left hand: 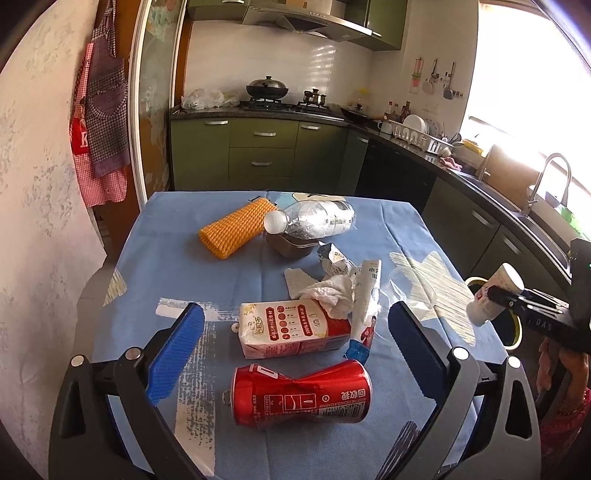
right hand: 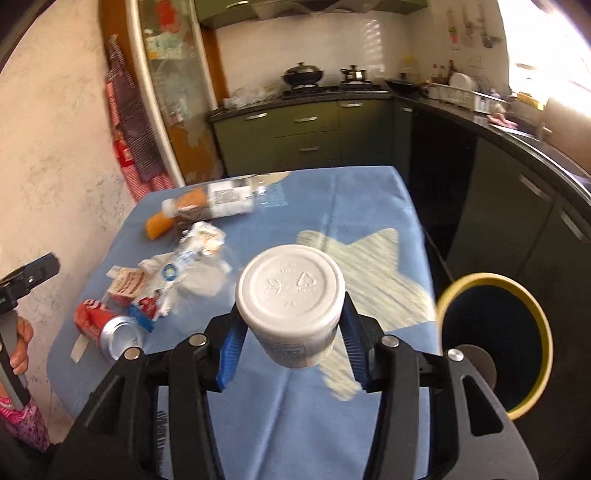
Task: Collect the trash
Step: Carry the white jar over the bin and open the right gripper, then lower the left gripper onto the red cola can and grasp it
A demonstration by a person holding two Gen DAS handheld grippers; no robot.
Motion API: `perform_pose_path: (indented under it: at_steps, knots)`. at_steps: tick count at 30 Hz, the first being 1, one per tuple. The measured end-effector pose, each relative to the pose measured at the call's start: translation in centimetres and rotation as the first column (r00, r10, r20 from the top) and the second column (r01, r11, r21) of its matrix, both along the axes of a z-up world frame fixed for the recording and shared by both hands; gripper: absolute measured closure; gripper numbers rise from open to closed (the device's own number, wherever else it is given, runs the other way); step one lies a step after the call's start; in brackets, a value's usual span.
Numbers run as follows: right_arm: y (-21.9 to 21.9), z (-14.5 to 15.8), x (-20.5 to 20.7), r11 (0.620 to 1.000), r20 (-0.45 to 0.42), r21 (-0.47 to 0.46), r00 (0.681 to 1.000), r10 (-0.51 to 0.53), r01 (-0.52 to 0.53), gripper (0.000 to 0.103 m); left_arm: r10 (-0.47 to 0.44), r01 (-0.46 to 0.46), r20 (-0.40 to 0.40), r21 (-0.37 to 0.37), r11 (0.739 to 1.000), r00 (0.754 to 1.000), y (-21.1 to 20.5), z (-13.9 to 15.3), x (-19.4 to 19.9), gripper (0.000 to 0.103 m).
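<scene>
The right claw (right hand: 291, 350) is pinching a white cup (right hand: 291, 295) above the table's (right hand: 369, 206) bare right half, near its right edge, with the bin (right hand: 495, 332) sitting open just beyond. The left claw (left hand: 291, 354) is hanging spread over the near edge, straddling the can (left hand: 301, 395) and carton (left hand: 291, 328). Remaining trash is crowding the left and far side.

You are in a home kitchen. At the far wall a lidded wok (left hand: 266, 88) sits on a gas stove (left hand: 284, 104) under a steel range hood (left hand: 306, 20), with green cabinets (left hand: 258, 147) below. Along the right, a dish rack (left hand: 417, 134) and a sink faucet (left hand: 550, 177) line the dark worktop. Checked aprons (left hand: 101, 122) hang on the left wall.
</scene>
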State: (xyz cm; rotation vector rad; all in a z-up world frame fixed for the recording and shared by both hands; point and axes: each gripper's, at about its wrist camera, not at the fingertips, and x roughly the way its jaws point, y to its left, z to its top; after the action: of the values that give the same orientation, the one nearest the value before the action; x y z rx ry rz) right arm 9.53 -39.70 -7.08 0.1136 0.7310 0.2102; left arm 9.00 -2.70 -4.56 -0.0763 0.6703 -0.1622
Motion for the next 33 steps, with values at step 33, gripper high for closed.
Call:
perform_pose_path:
  at_steps: [33]
  knots:
    - [-14.9, -8.2, 2.4, 0.914, -0.206, -0.040, 0.892, -0.403, 0.404, 0.044, -0.046, 0.049, -0.057, 0.047, 0.998, 0.997, -3.1, -1.3, -0.2, 0.005]
